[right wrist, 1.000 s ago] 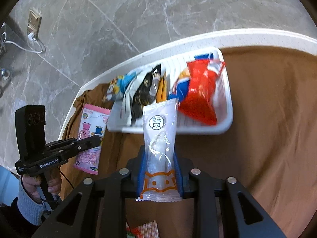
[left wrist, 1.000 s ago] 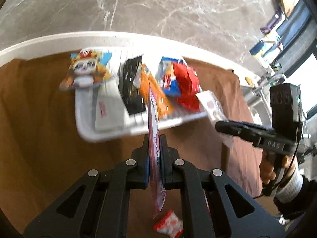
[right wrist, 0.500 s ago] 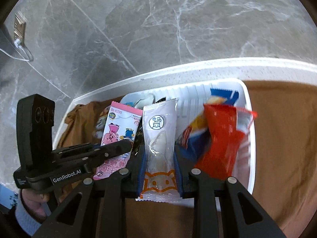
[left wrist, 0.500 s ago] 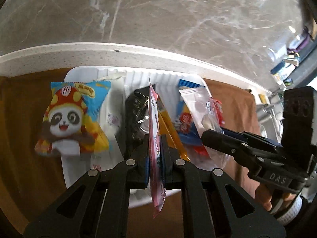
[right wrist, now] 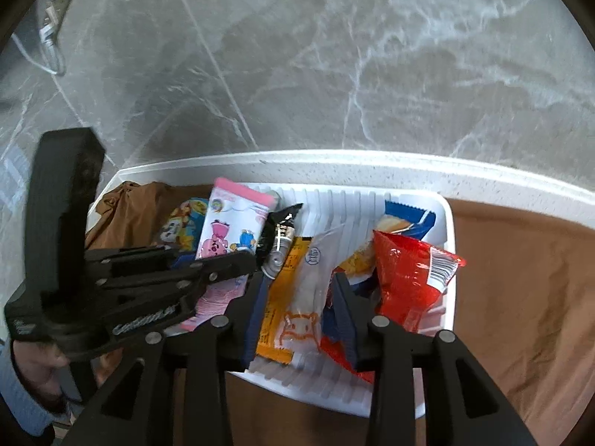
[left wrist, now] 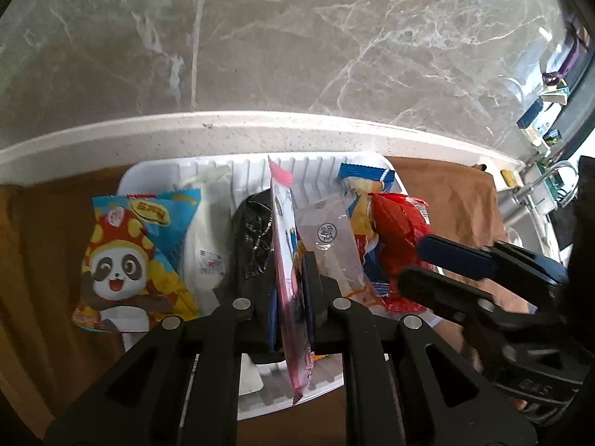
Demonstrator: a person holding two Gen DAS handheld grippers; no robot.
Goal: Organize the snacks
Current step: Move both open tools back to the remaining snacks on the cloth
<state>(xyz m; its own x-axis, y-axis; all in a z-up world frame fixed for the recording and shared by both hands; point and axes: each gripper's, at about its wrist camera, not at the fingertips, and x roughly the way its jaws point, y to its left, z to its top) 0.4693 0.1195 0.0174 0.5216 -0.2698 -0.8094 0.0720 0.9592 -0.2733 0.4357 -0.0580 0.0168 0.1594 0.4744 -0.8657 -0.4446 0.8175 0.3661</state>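
Working over the white tray (right wrist: 372, 193), ribbed, hard plastic with a low rim, lying on the brown cloth (right wrist: 520, 278) close to the far edge of the speckled tabletop (right wrist: 372, 163). Keeping the fingers of the left gripper (left wrist: 290, 275) nearly closed on the pink packet (left wrist: 288, 252), thin and flat, standing on its edge above the middle of the tray; probably carrying it upright in order to slip it into the narrow space between the black packet (left wrist: 253, 238) and its neighbours, like a card in a file. Having just been opening the fingers of the right gripper (right wrist: 299, 282), now standing narrow but not pressing, with the clear packet (right wrist: 316, 278) between them and free of the pads; seemingly letting this soft, glossy, transparent sleeve lean down onto the orange packet (right wrist: 282, 297) inside the tray. Judging both packets as slippery, crinkling film, light and easy to bend, so likely needing a low release and not a drop. Noticing the puffy panda bag (left wrist: 126, 256) at the left end of the tray, hanging partly over its rim, and the shiny red bag (right wrist: 405, 278) at the right end, both too bulky to stand in line. Judging the sorting as well advanced, with the pink packet not yet put down.
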